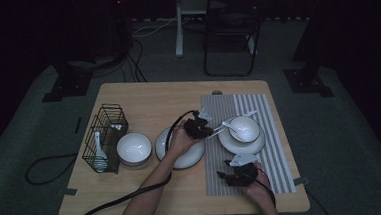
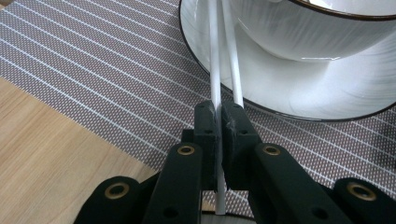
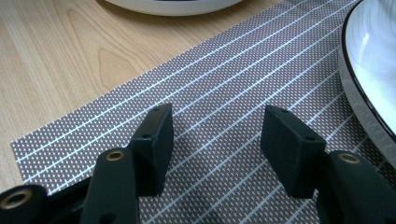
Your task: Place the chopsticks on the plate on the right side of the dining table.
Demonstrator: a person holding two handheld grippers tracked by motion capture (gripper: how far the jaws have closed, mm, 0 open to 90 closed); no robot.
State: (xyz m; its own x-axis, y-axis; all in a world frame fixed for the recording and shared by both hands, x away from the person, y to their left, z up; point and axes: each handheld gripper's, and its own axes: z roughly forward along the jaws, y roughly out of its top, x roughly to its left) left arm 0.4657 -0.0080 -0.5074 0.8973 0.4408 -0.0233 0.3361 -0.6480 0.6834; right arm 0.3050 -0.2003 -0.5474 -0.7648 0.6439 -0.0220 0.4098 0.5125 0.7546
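My left gripper (image 1: 209, 130) (image 2: 219, 116) is shut on a pair of thin white chopsticks (image 1: 249, 115) (image 2: 214, 56). The sticks run from the jaws across the rim of a white black-edged plate (image 1: 241, 145) (image 2: 280, 93) beside the white bowl (image 1: 246, 129) (image 2: 317, 32) that stands on it. Plate and bowl rest on a grey striped placemat (image 1: 271, 147) (image 2: 93, 70). Nearer the table's front edge, my right gripper (image 1: 228, 171) (image 3: 217, 121) hovers over the placemat (image 3: 224, 70), open with nothing between its fingers. The plate's rim (image 3: 369, 70) shows at the right of the right gripper view.
A second white plate (image 1: 194, 157) lies left of the placemat, partly under the left hand. Further left stand another white bowl (image 1: 134, 147) and a black wire basket (image 1: 107, 123) holding a white spoon (image 1: 99, 148). A chair (image 1: 231, 30) stands behind the wooden table (image 1: 143, 98).
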